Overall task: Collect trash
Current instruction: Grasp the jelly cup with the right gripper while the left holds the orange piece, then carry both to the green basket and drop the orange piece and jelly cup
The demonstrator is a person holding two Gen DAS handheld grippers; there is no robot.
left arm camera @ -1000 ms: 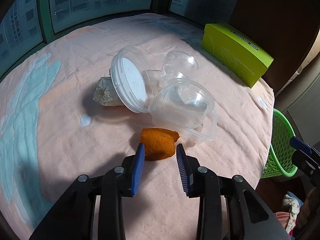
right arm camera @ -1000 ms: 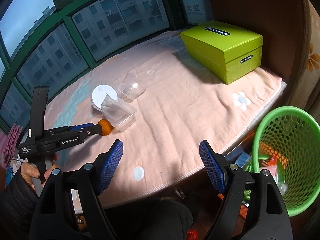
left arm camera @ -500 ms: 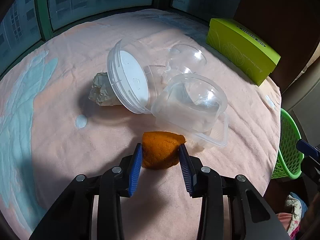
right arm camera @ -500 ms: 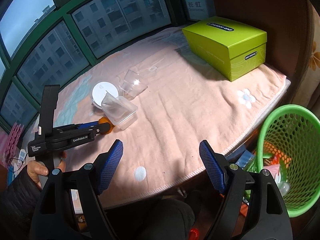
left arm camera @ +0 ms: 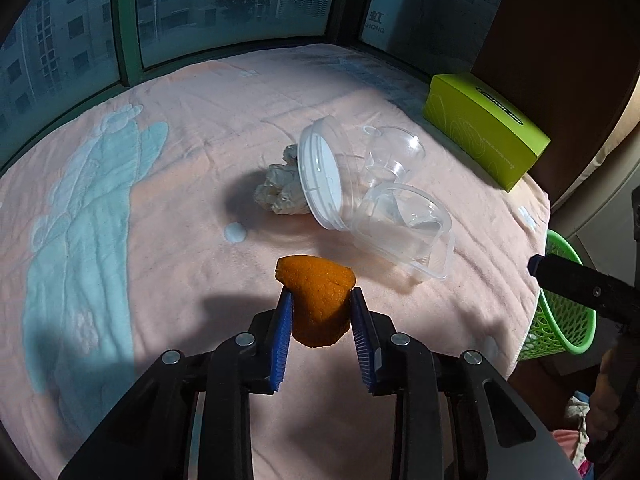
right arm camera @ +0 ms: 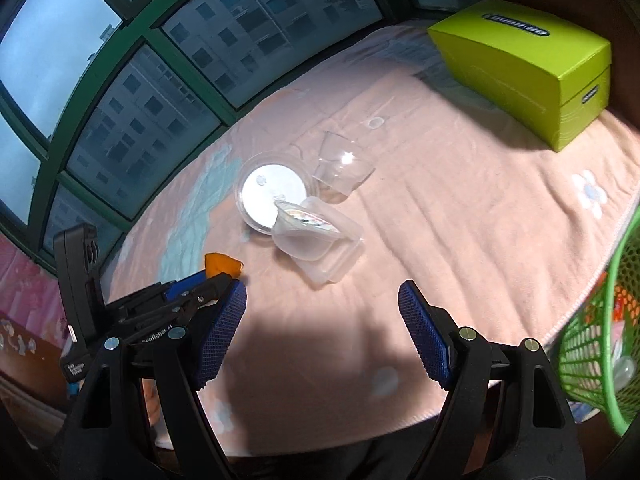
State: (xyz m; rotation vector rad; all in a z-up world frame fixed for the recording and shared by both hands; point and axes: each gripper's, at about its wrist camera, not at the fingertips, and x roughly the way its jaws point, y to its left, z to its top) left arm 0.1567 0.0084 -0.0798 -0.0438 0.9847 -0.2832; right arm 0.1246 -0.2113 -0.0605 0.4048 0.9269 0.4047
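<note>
An orange peel [left arm camera: 312,276] sits between the blue pads of my left gripper [left arm camera: 321,294]. The jaws are closing and press on both its sides, and it hangs just above the pink blanket [left arm camera: 180,280], casting a shadow. The right wrist view shows the same peel [right arm camera: 222,264] at the left gripper's tip [right arm camera: 218,280]. My right gripper [right arm camera: 322,296] is open over the blanket's near edge with nothing between its fingers. Further back lie a round tub with a white lid [left arm camera: 320,176], a clear square container [left arm camera: 404,228], a clear cup [left arm camera: 394,152] and a crumpled paper [left arm camera: 280,192].
A green mesh basket [right arm camera: 600,340] with some trash in it stands off the table's right edge, also the basket [left arm camera: 560,320] in the left wrist view. A lime-green box [left arm camera: 484,128] rests at the back right. Windows line the far side.
The left gripper moved forward around the orange peel, closed on it and raised it off the blanket. The right gripper swung left, bringing the containers nearer the centre of its view.
</note>
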